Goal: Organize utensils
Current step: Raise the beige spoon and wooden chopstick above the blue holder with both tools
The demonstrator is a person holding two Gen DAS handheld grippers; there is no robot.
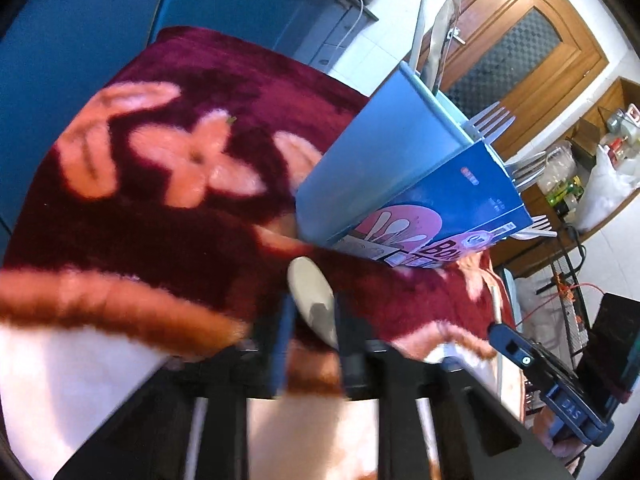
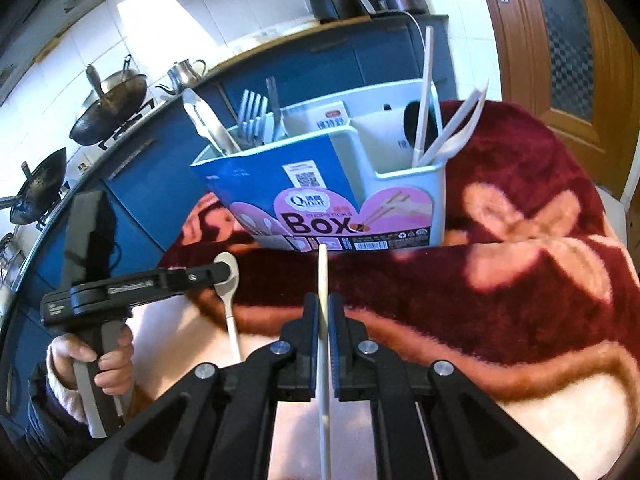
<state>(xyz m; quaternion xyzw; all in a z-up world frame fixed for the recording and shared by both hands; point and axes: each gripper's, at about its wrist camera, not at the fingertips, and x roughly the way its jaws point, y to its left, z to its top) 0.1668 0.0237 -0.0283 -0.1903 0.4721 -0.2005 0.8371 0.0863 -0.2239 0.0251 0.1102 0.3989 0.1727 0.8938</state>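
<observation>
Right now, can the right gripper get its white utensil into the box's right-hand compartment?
Probably yes. The right gripper is shut on the white utensil, the box stands just ahead, and nothing lies between. White utensils already crowd that compartment.

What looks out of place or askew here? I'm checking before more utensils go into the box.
Nothing looks spilled or damaged. The blue-and-white plastic chopsticks box stands upright on the maroon flowered blanket, with metal forks and white plastic utensils sorted in separate compartments. The white utensils lean outward, which seems normal.

Right tool: black linkage, silver screws, blue pads. Left hand: fuzzy pink sleeve cuff.
</observation>
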